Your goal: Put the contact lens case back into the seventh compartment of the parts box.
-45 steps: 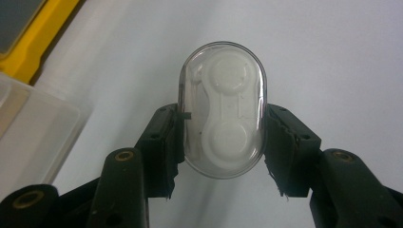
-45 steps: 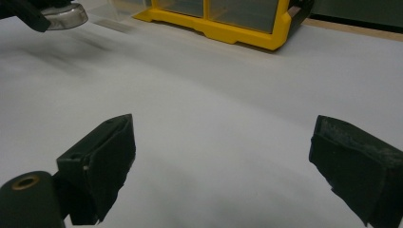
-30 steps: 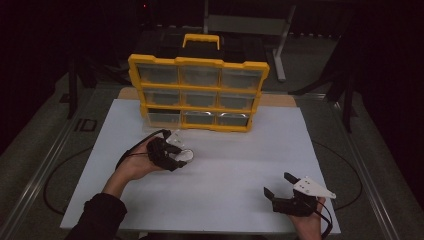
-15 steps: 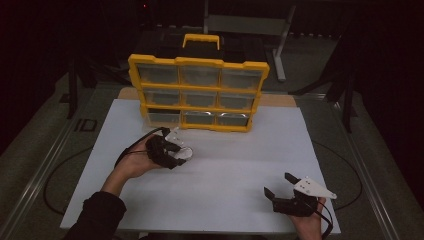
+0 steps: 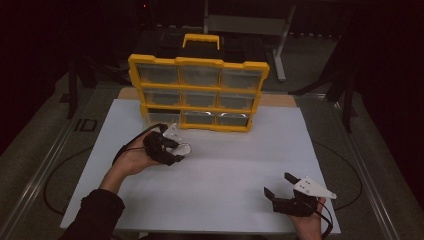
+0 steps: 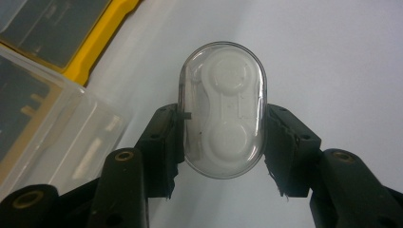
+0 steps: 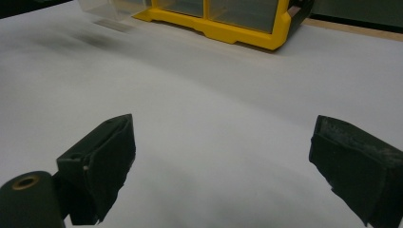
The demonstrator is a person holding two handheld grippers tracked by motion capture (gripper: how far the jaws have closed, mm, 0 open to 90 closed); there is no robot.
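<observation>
Left gripper (image 6: 223, 147) clamps clear case (image 6: 223, 109) across its smooth curved sides; it could squirt out toward 12 o'clock. Right gripper (image 7: 223, 166) gapes wide, idle.

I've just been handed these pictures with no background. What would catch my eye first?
A yellow drawer organizer stands at the far side of the white table, one clear drawer pulled out at its lower left. Nearer, the left hand-held gripper pinches a small clear oval case above the table, while the right hand-held gripper sits open near the front edge.
</observation>
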